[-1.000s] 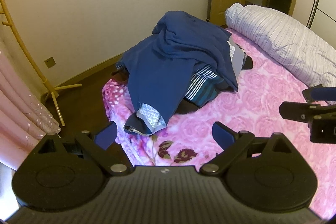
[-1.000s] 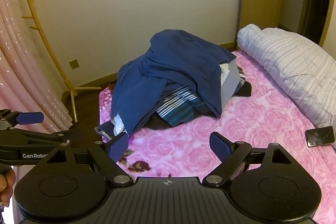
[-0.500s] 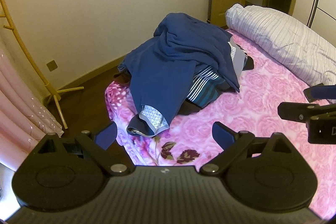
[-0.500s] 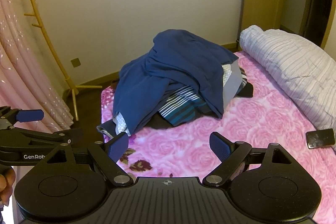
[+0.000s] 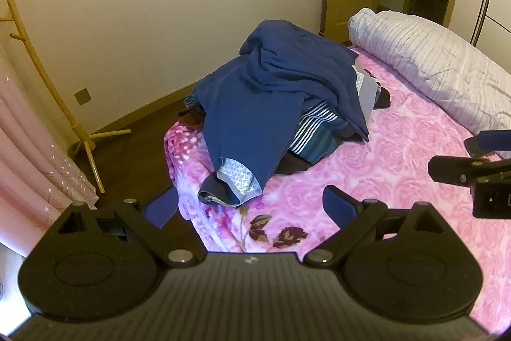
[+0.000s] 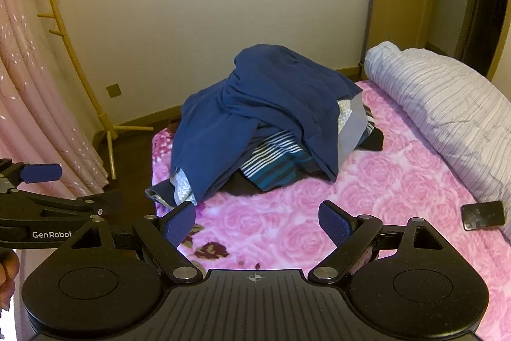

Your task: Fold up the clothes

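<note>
A heap of clothes lies on the far corner of the bed, topped by a big navy garment (image 5: 278, 85) (image 6: 271, 98). Under it show a striped teal and white piece (image 5: 316, 130) (image 6: 274, 162) and a pale patterned lining (image 5: 236, 174). My left gripper (image 5: 249, 208) is open above the near bed corner, short of the heap, with nothing between its fingers. My right gripper (image 6: 258, 222) is open too, over the pink sheet in front of the heap. Each gripper shows at the edge of the other's view.
The bed has a pink rose sheet (image 6: 367, 197). A rolled grey striped quilt (image 5: 431, 63) (image 6: 447, 104) lies along the right side, with a dark phone (image 6: 482, 214) beside it. A yellow coat stand (image 6: 80, 59), pink curtains (image 6: 28, 117) and dark floor are left of the bed.
Both grippers have drifted slightly, the heap sitting a little further right and lower in the left view. Both stay open and the clothes have not moved.
</note>
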